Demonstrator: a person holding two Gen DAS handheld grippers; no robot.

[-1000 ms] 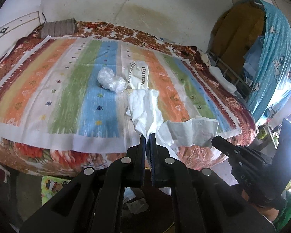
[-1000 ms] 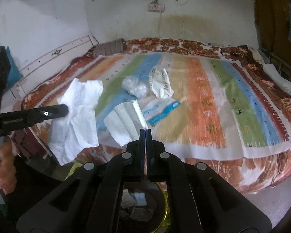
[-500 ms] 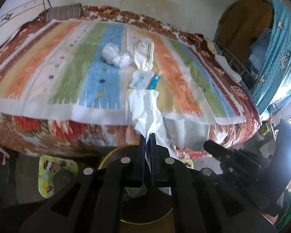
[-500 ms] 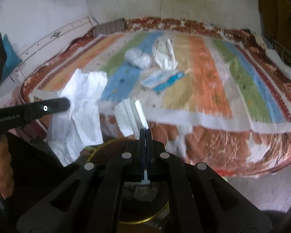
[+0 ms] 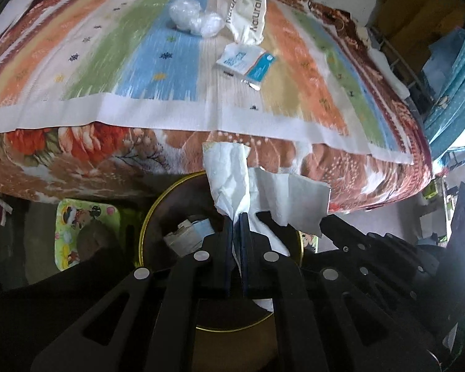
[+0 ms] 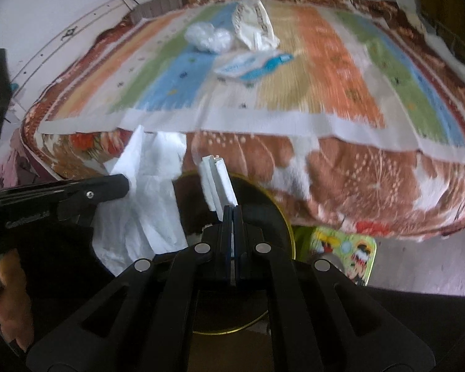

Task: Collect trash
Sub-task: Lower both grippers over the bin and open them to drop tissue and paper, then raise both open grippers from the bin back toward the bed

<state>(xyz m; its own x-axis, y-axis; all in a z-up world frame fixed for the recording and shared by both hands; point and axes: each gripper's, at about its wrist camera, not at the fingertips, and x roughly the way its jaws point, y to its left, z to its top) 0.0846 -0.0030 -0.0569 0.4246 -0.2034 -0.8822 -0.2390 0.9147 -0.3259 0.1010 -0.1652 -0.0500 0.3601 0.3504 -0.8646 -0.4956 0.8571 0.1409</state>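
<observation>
Both grippers hang over the dark, gold-rimmed bin (image 5: 145, 226) at the bottom centre of each wrist view, each clamped on a piece of paper. The left gripper (image 5: 236, 217) has its jaws pressed together on a crumpled white tissue (image 5: 229, 183) that stands up just above its tips, in front of the bed's flowered side. The right gripper (image 6: 231, 209) is likewise closed tight, pinching a folded white paper (image 6: 217, 183) that tilts up and to the left from its tips. The bin already holds some scraps, among them a small box (image 5: 189, 232) at its lower left, so part of the collecting looks done. Neither held piece has been let go yet; both seem placed for a drop into the bin. On the striped bedcover (image 5: 77, 62), in the upper middle of the left view, three pieces remain: a wad of clear plastic (image 5: 195, 18), a white bag printed "Natural" (image 5: 248, 15) just to its right, and a blue-and-white wrapper (image 5: 248, 62) below that.
</observation>
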